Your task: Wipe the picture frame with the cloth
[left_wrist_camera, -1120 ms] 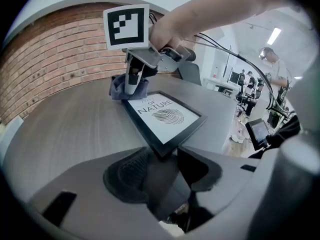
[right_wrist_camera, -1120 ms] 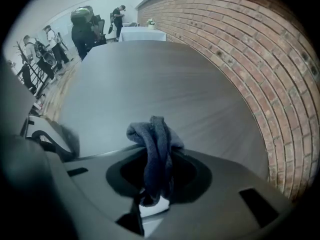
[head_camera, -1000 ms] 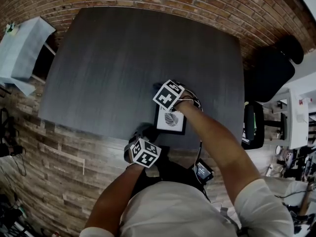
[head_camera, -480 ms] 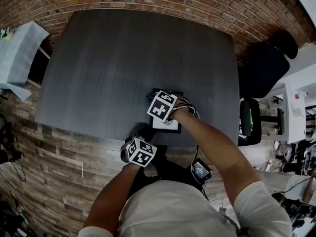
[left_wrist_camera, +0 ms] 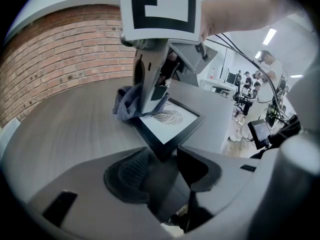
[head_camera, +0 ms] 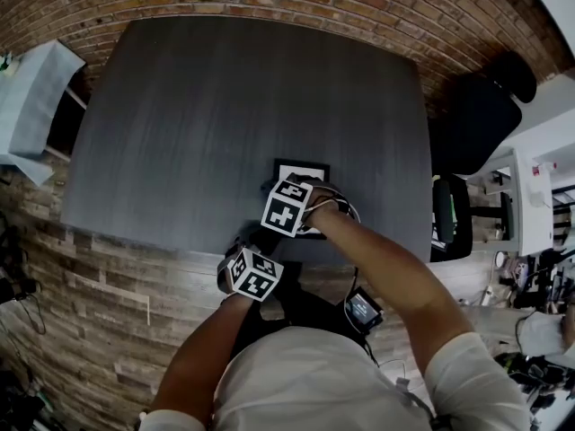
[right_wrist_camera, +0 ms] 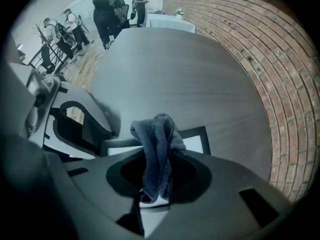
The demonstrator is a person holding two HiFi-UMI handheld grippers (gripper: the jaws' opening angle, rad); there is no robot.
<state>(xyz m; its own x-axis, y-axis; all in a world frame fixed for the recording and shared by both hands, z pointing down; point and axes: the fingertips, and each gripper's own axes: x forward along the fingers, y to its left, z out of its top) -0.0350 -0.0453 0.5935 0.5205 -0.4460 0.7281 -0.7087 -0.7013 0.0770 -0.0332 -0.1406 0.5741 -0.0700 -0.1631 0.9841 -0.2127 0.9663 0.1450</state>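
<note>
A black picture frame (head_camera: 301, 170) with a white leaf print lies flat near the front edge of the dark table (head_camera: 225, 106). My right gripper (head_camera: 287, 209) is over its near half, shut on a grey cloth (right_wrist_camera: 157, 149) that hangs from the jaws onto the frame (right_wrist_camera: 195, 138). In the left gripper view the cloth (left_wrist_camera: 127, 104) rests bunched on the frame's far left part, under the right gripper (left_wrist_camera: 152, 91). My left gripper (left_wrist_camera: 165, 164) sits at the table's front edge, its jaws closed on the near corner of the frame (left_wrist_camera: 170, 121).
A brick wall runs behind the table. A black chair (head_camera: 481, 124) stands at the right, a white-covered table (head_camera: 31, 97) at the far left. The table's front edge (head_camera: 180, 245) is just under my left gripper. People (right_wrist_camera: 107, 14) stand far off in the room.
My right gripper has drawn the cloth across the frame toward me, so the frame's far edge now shows and its near part is covered. The left gripper has stayed at the corner.
</note>
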